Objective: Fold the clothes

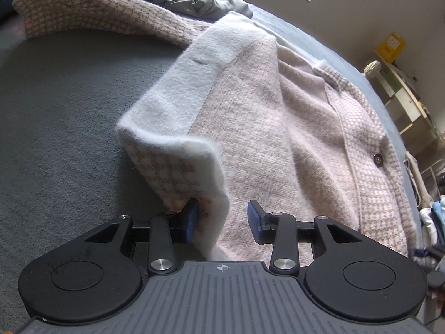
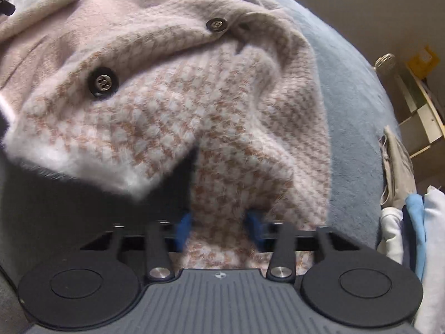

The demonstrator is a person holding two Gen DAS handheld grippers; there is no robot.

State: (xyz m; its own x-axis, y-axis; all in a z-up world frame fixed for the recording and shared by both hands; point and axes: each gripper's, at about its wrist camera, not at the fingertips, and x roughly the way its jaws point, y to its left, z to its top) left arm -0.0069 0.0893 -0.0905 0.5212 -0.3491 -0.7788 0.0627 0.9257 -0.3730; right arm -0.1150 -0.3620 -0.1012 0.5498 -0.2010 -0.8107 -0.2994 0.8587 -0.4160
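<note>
garment: pink-white houndstooth cardigan (image 1: 278,117) lies spread on the grey-blue bed (image 1: 55,139), buttoned front up, one front panel turned back showing its plain inner side.
left tool (image 1: 224,220): pads apart; hem corner (image 1: 194,183) hangs between them, touching the 9 o'clock pad only, no clamp.
right tool (image 2: 219,228): pads set on both sides of a bunched fold of knit (image 2: 219,194); looks clamped on it, with fabric rising toward 12 o'clock.
key relation: cardigan's long axis runs from the left tool toward 1 o'clock; sleeve (image 1: 83,8) trails off to 10 o'clock.
nearer hand: both are at the hem edge; right has it, left needs closing.
stage: judged mid-fold; not yet a neat stack.
clutter: loose clothes (image 1: 200,0) at 12 o'clock; shelf (image 1: 403,97) at 3 o'clock.
</note>
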